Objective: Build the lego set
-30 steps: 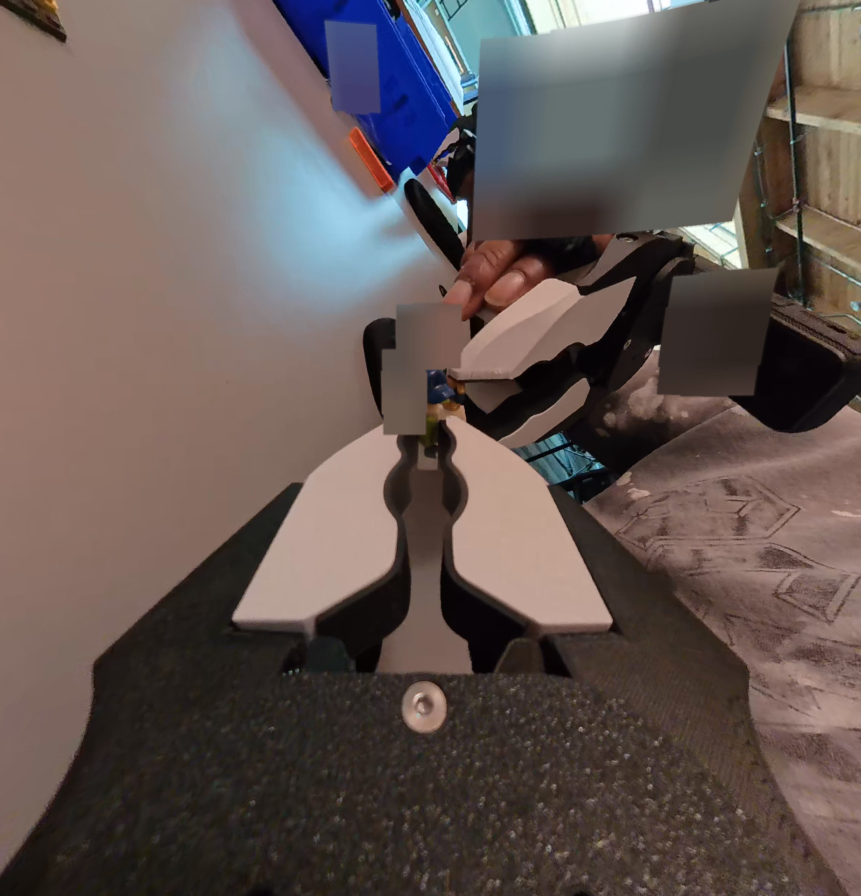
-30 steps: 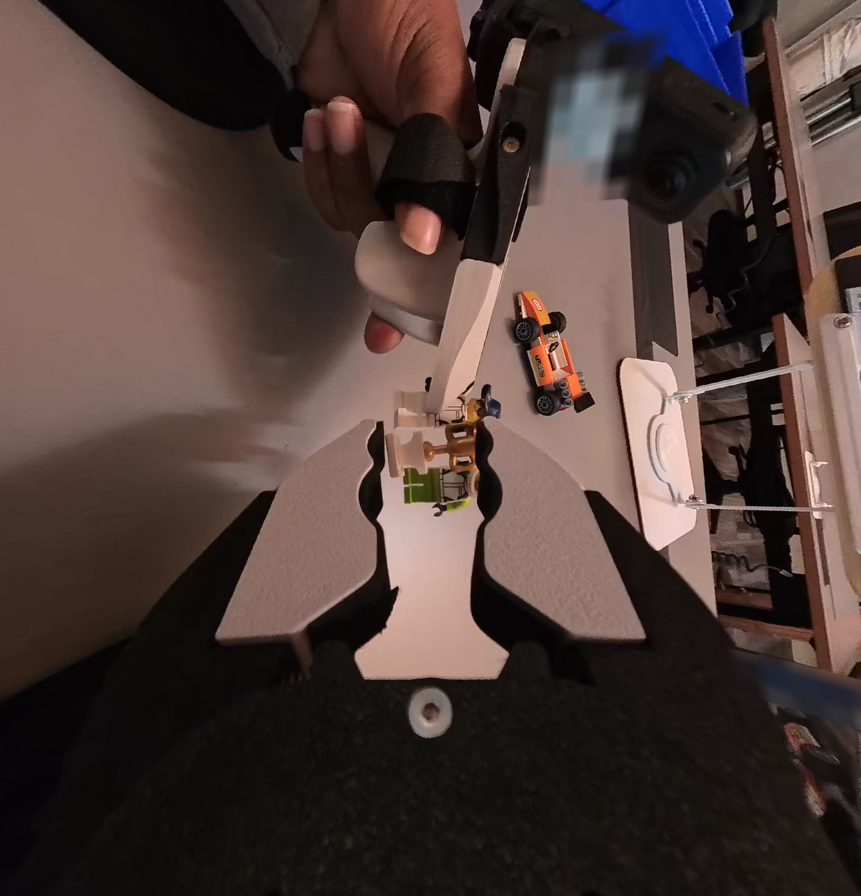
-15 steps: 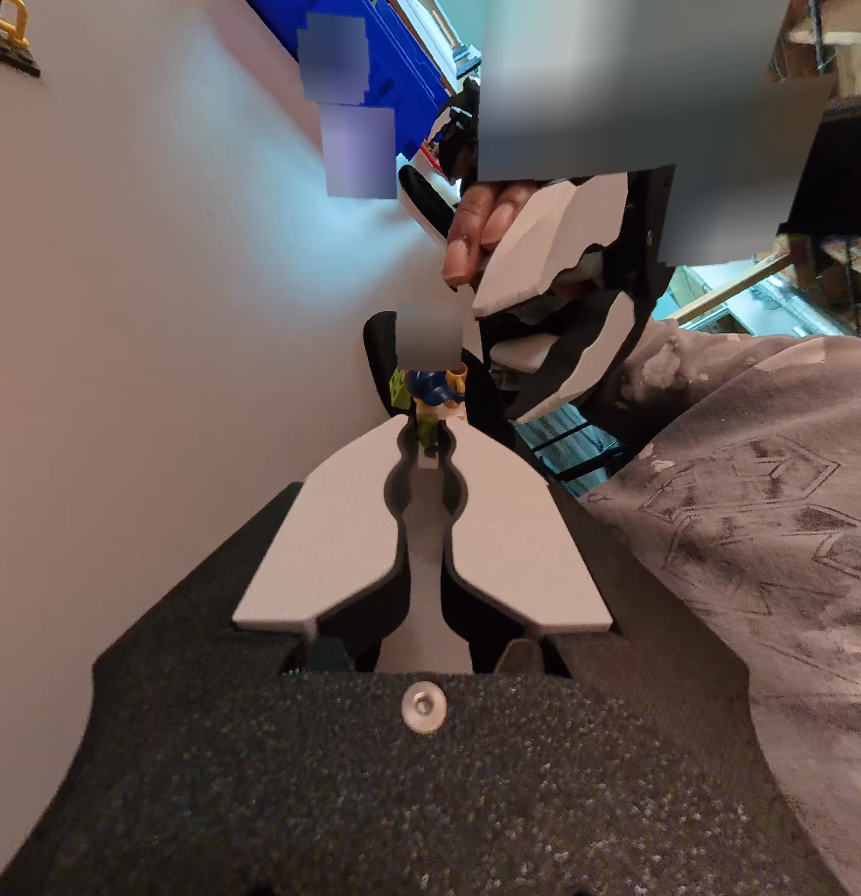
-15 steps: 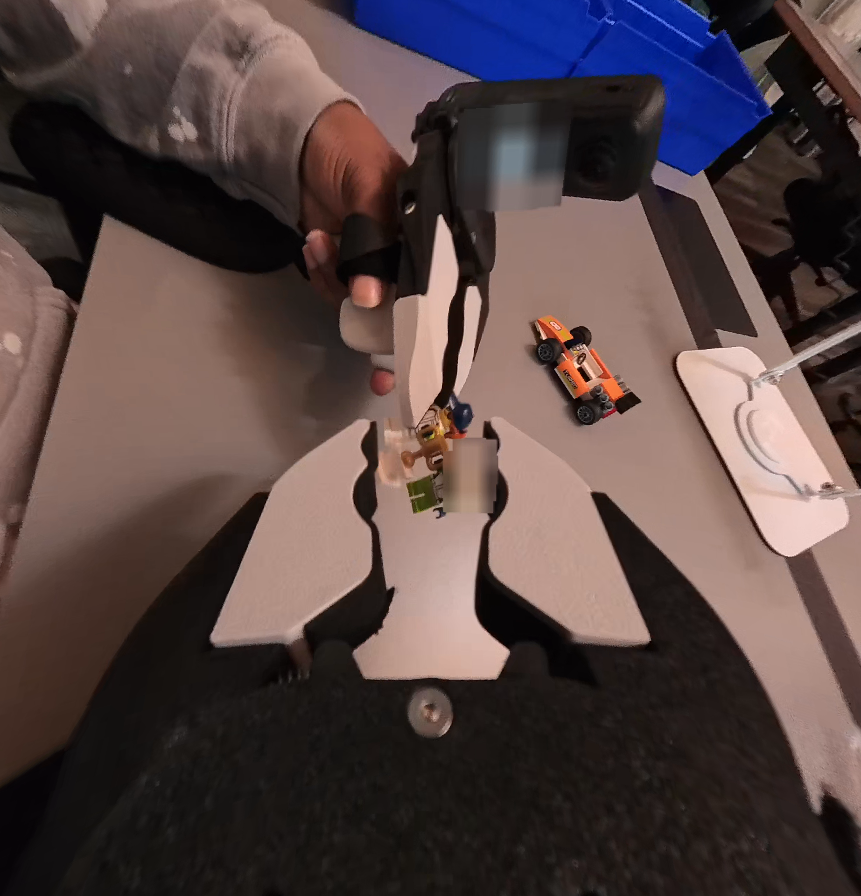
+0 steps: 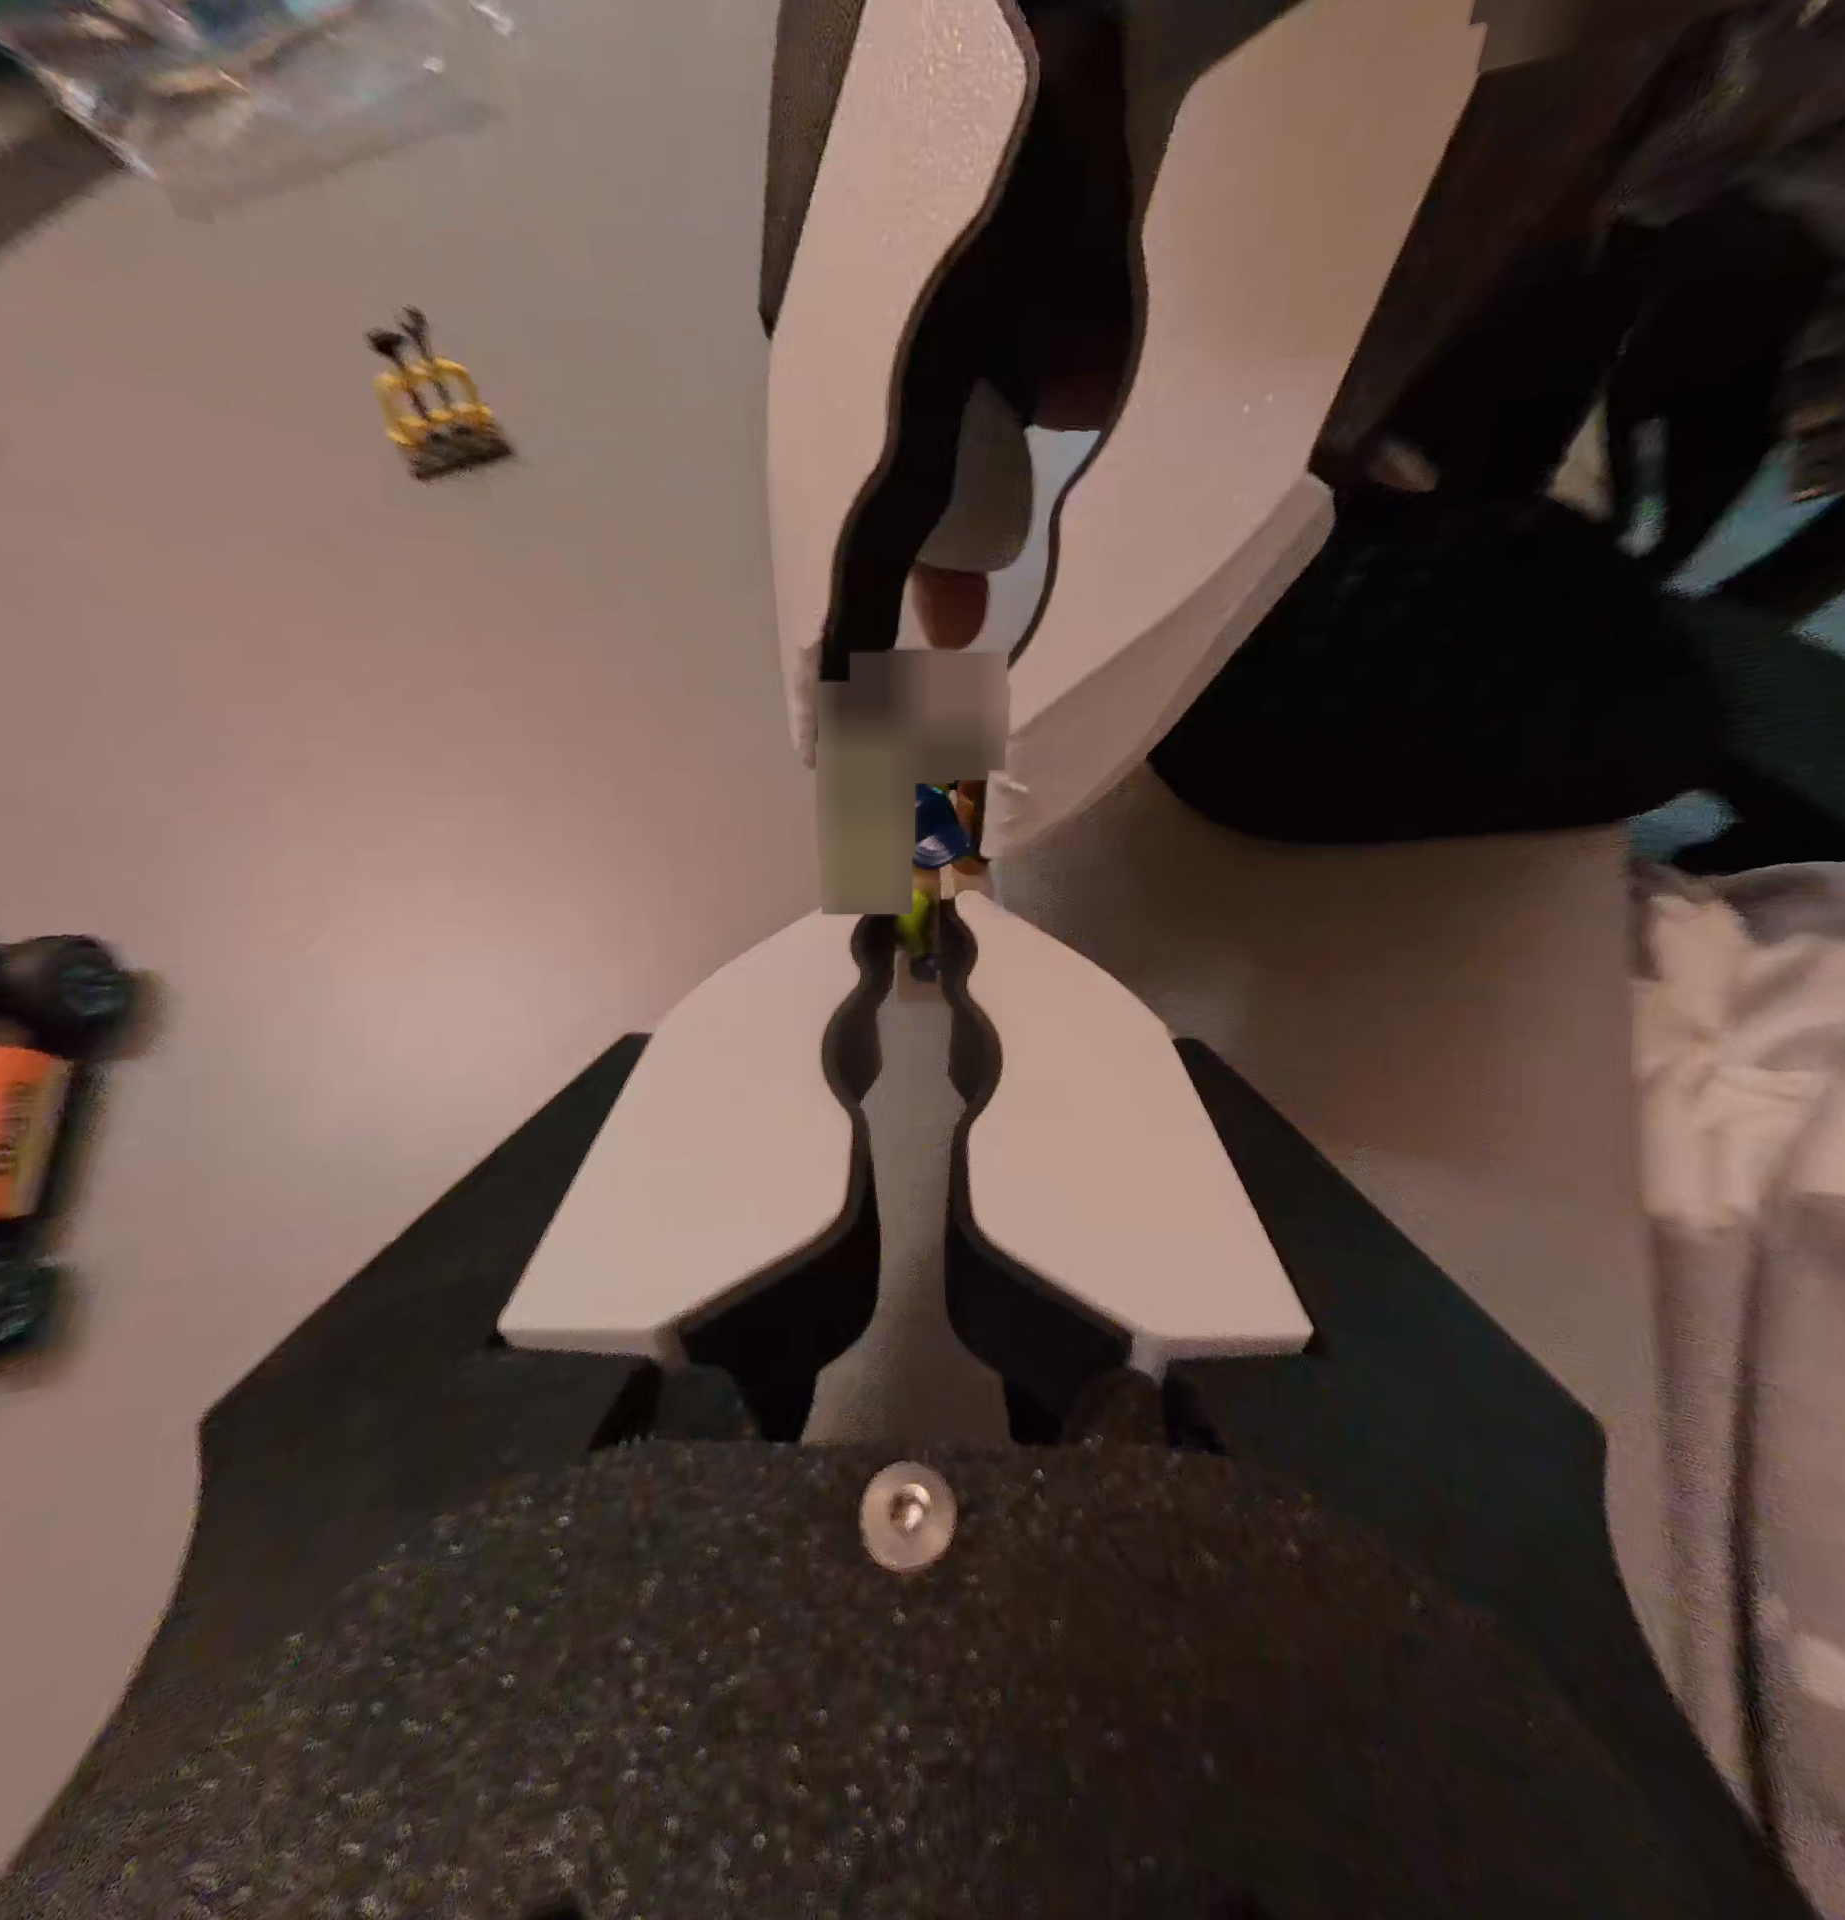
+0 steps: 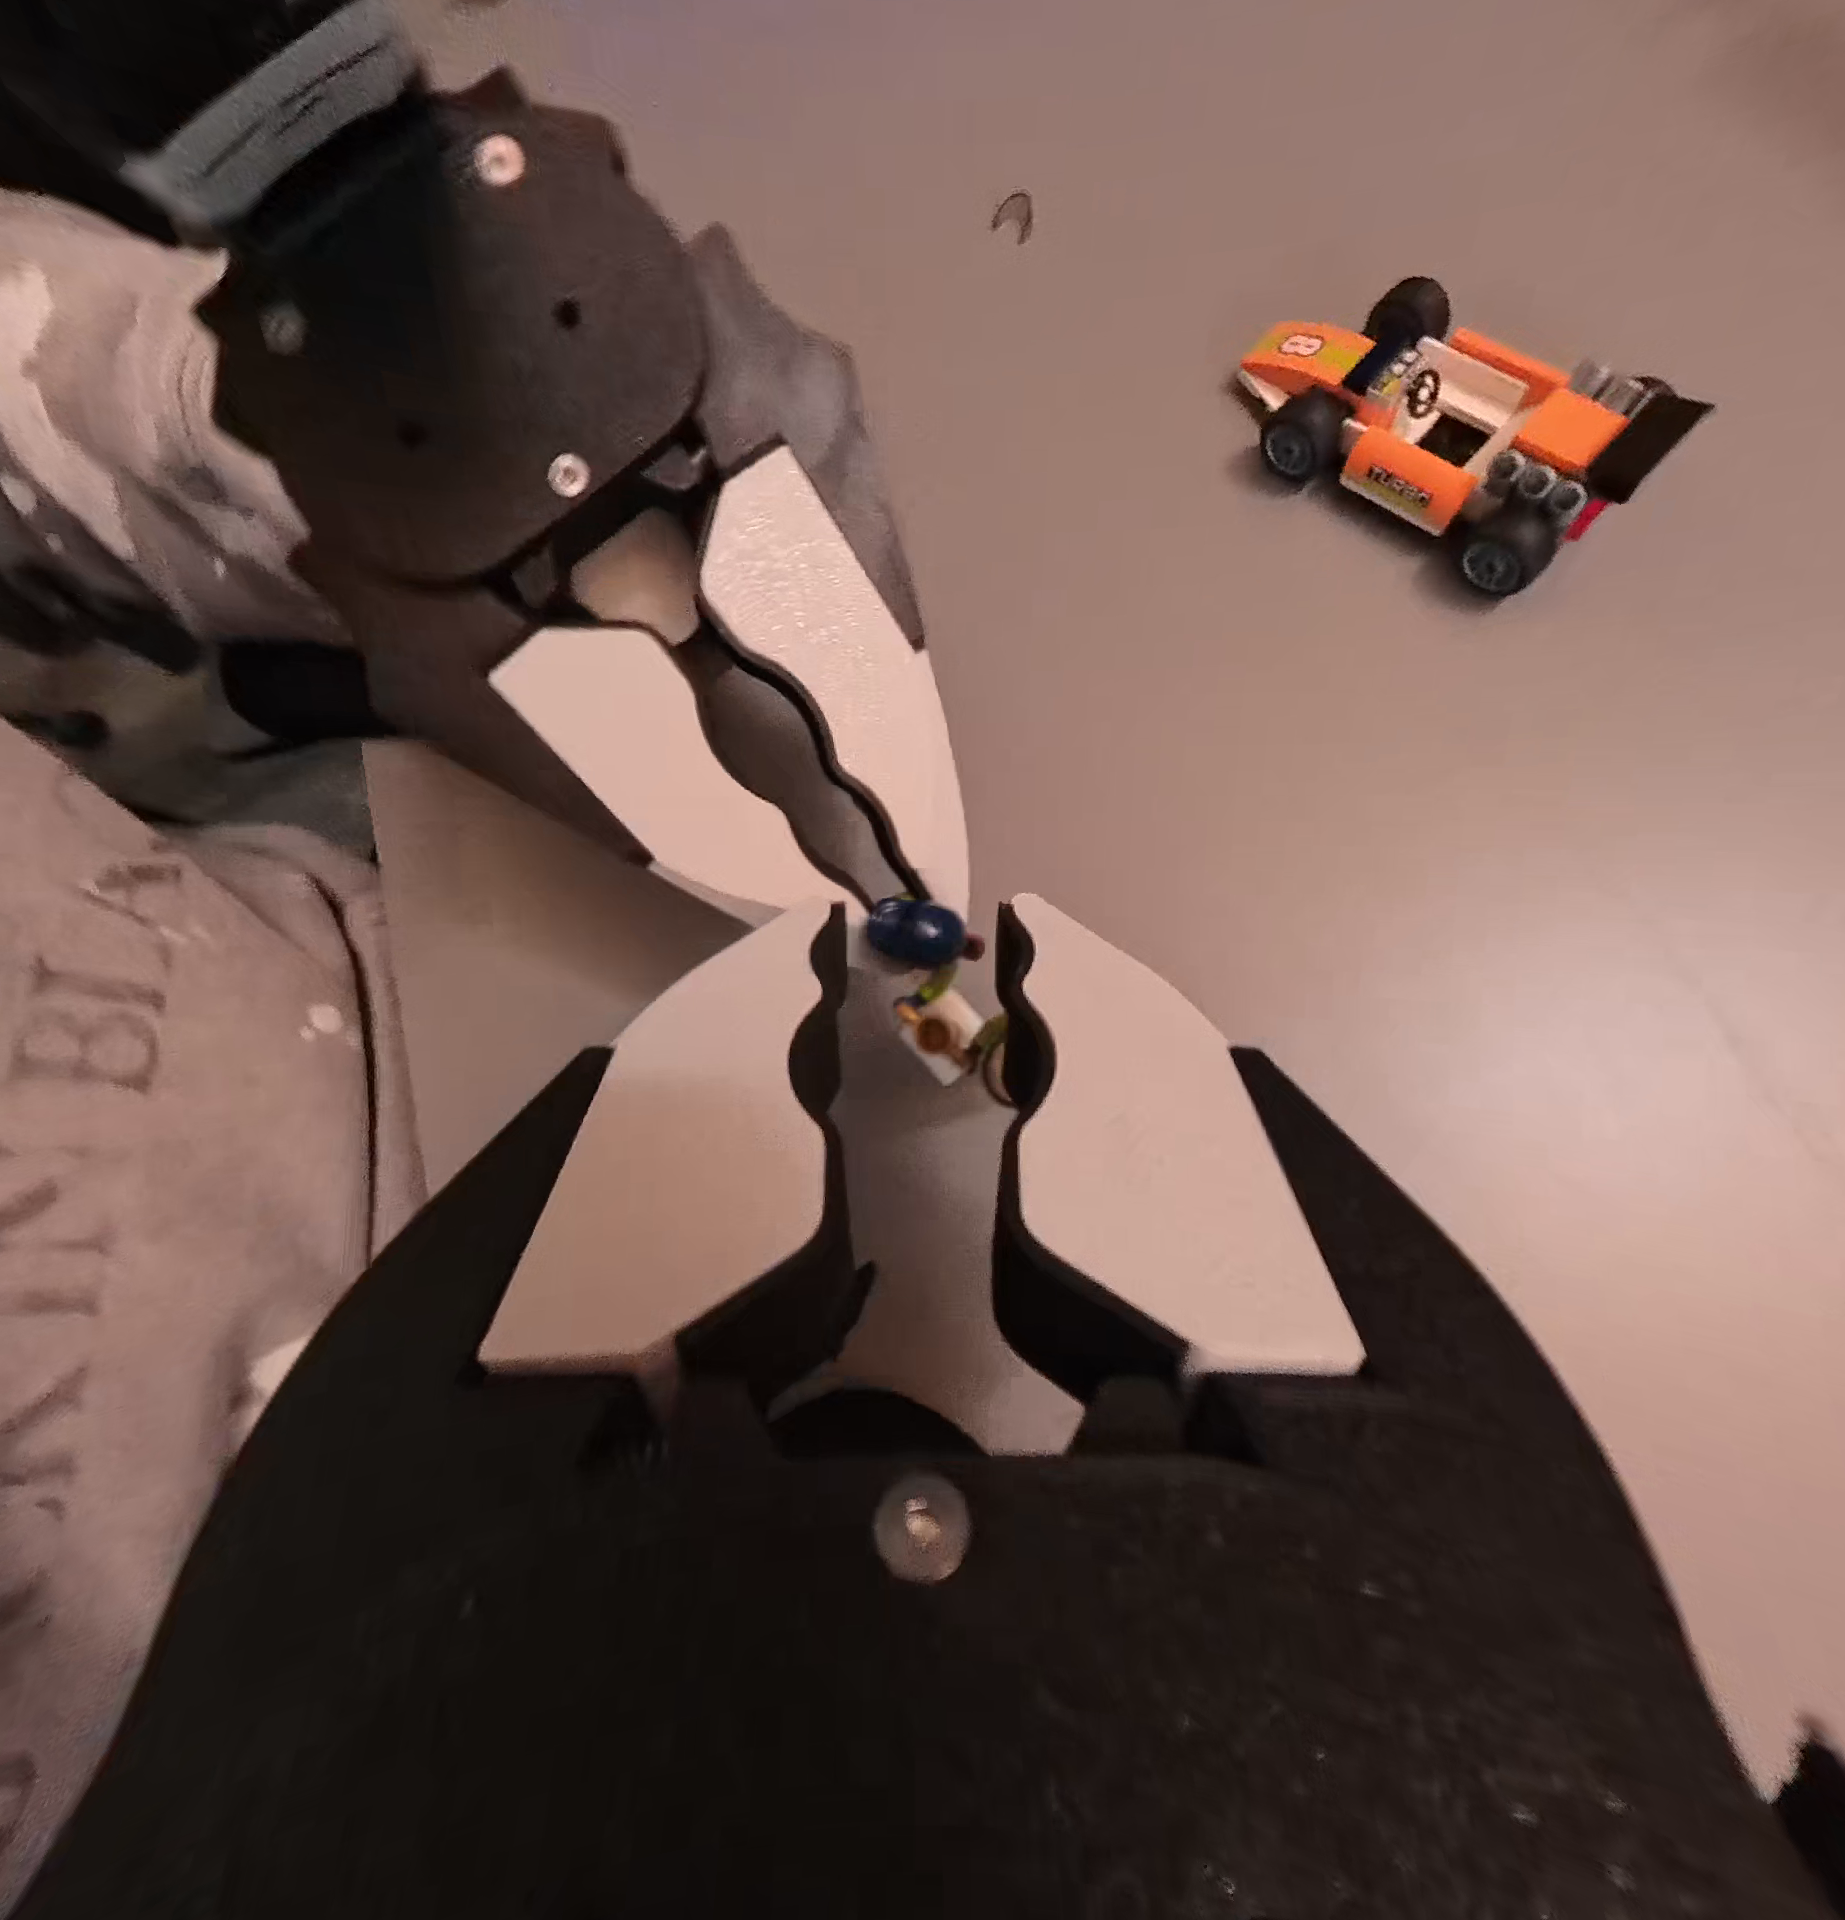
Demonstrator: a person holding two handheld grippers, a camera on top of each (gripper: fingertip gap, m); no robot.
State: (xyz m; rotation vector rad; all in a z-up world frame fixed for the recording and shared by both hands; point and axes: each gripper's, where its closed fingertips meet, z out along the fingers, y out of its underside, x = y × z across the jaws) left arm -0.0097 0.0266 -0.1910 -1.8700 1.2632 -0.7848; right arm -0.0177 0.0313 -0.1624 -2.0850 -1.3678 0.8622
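Observation:
A small minifigure (image 6: pixel 933 1023) with a blue cap, lime green parts and a gold trophy hangs above the grey table (image 6: pixel 1417 935). My left gripper (image 5: pixel 913 925) is shut on its lime green end (image 5: pixel 918 925). In the right wrist view the left gripper (image 6: pixel 902 899) comes in from the upper left, with its tips at the blue cap. My right gripper (image 6: pixel 923 914) is partly open, its jaws on either side of the figure with a gap on the left. In the left wrist view the right gripper (image 5: pixel 902 774) comes down from above. A blur patch hides part of the figure there.
A finished orange race car (image 6: pixel 1458 426) stands on the table to the upper right; it is blurred at the left edge of the left wrist view (image 5: pixel 4 1132). A small yellow and black build (image 5: pixel 435 405) and a clear plastic bag (image 5: pixel 274 83) lie farther off. A person's grey sleeve (image 6: pixel 118 1039) is on the left. My left and right fingertips are right by each other. Both grippers' tips are roughly 20 cm from the finished orange race car (image 6: pixel 1458 426).
Both views have swung down to face the table top. The two grippers now meet tip to tip around the minifigure. The left gripper has stayed shut on it.

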